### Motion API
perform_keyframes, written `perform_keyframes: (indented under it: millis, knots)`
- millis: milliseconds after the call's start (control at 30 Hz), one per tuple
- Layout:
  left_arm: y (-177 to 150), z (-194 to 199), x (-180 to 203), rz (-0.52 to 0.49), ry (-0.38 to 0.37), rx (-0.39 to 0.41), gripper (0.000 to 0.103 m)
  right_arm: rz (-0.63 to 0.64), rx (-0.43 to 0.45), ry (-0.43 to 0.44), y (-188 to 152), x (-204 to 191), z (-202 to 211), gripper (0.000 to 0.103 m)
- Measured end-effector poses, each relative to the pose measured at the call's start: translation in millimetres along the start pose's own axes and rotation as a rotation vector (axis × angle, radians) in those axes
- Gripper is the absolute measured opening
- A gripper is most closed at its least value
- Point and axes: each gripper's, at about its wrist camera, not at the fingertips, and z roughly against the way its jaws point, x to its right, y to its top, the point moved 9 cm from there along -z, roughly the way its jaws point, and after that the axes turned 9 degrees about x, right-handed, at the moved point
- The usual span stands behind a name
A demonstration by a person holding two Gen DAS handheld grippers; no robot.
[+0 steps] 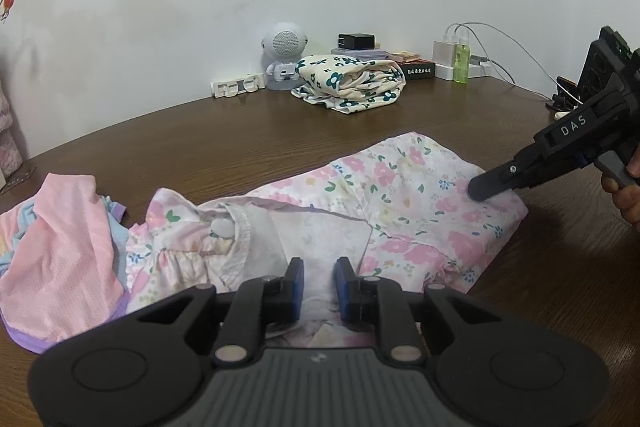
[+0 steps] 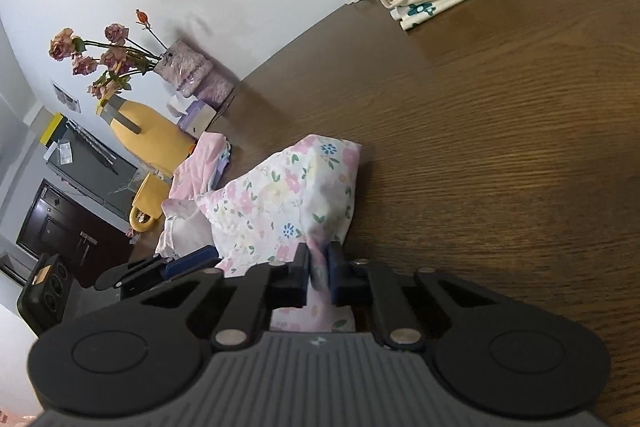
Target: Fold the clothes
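Garment: we see the pink floral garment spread on the wooden table, nearer to us than the folded green-flowered cloth.
Right gripper: we have the right gripper pinched tight on a fold at the garment's edge, cloth bunched between its pads.
Left gripper: our left gripper sits over the garment's pale inner part, jaws narrow with cloth between them; whether they pinch it we cannot tell.
Left of garment: pink mesh clothing lies touching it.
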Motion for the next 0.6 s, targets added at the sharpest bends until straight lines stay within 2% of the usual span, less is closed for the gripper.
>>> perform_keyframes:
  millis: [167, 367, 467, 600]
  knots:
    - [19.9, 4.8, 21.5, -0.036, -0.08, 0.018, 0.023, 0.119, -0.008, -0.055, 14.1, -5.1, 11.2, 0.004]
    - [53.6, 3.7, 53.0, -0.135, -0.168, 0.084, 0.025, 0.375, -0.037, -0.262, 54.0, 6.5, 47.5, 0.004]
    - [59.1, -15.0, 73.2, -0.197, -0.22, 0.079, 0.025, 0.496, -0.038, -0.33, 69.7, -1.6, 60.3, 0.004]
    - [48.8, -49.2, 93.1, -0.258, -0.247, 0.018, 0.024, 0.654, -0.035, -0.402, 88.7, -19.1, 74.3, 0.004]
